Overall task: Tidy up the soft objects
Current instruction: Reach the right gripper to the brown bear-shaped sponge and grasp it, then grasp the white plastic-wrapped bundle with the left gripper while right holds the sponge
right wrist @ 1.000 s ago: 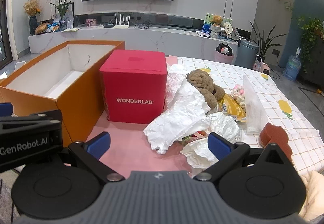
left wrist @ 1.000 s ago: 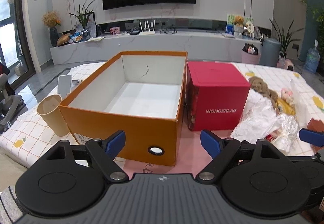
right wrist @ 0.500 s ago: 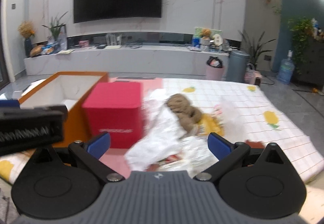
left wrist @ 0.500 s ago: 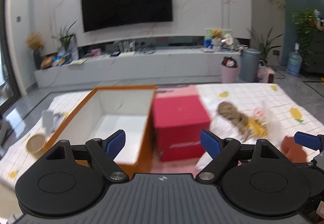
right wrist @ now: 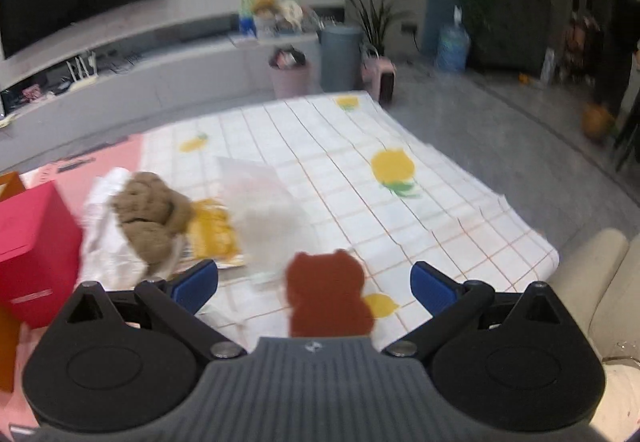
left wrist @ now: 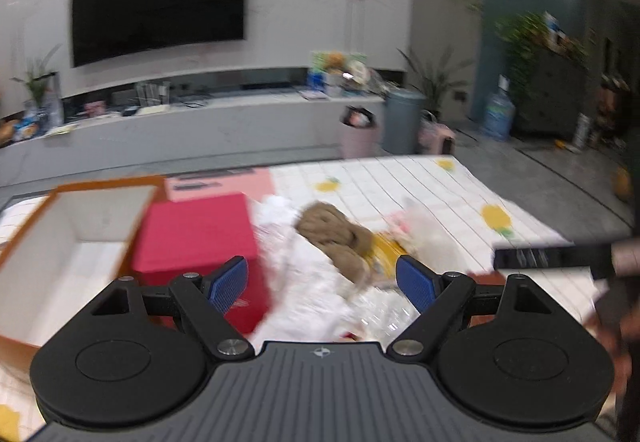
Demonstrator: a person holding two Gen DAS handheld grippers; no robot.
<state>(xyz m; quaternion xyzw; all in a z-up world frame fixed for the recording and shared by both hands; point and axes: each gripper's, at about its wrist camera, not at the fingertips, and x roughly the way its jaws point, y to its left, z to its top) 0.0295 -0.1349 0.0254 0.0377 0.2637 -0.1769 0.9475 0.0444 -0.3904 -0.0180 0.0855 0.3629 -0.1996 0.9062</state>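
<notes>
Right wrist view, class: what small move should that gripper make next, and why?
Probably lower the open right gripper onto the flat reddish-brown bear-shaped soft toy. It lies alone on the checked tablecloth, centred between the jaws, not yet touched.

The table (right wrist: pixel 420 178) is covered by a white checked cloth printed with yellow fruit, plus a pink mat (left wrist: pixel 224 182) at the far left. On it: an open orange box (left wrist: pixel 68 234) with a red box (left wrist: pixel 200 242) touching its right side; a heap of white crumpled wrapping (left wrist: pixel 312 282) carrying a brown plush toy (right wrist: pixel 152 214); a yellow item (right wrist: pixel 212 234), possibly a packet; a clear plastic bag (right wrist: pixel 260 210); a rust-red animal-shaped soft piece (right wrist: pixel 328 294).
</notes>
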